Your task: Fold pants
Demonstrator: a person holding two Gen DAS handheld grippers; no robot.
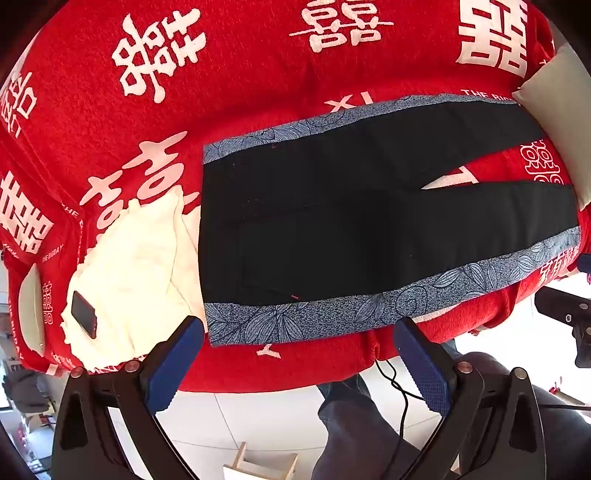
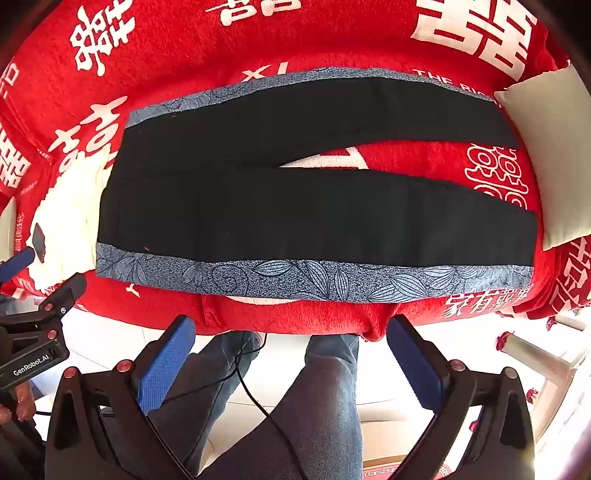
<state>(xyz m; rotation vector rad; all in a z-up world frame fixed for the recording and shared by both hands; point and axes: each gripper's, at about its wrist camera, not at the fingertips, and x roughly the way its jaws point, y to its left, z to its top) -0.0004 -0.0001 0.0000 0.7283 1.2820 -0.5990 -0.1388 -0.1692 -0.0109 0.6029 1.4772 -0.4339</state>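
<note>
both grippers hang off the bed's near edge with fingers spread wide and nothing between them: left gripper [image 1: 299,354], right gripper [image 2: 291,350]. beyond them the black pants [image 2: 295,214] lie flat on the red blanket [image 2: 332,33], long axis left-right, waistband left, legs pointing right toward a pillow [image 2: 554,155].

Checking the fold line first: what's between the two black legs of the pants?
In the right wrist view, a bare wedge of the red blanket with white characters shows between the legs of the black pants with blue leaf-print side stripes.
</note>
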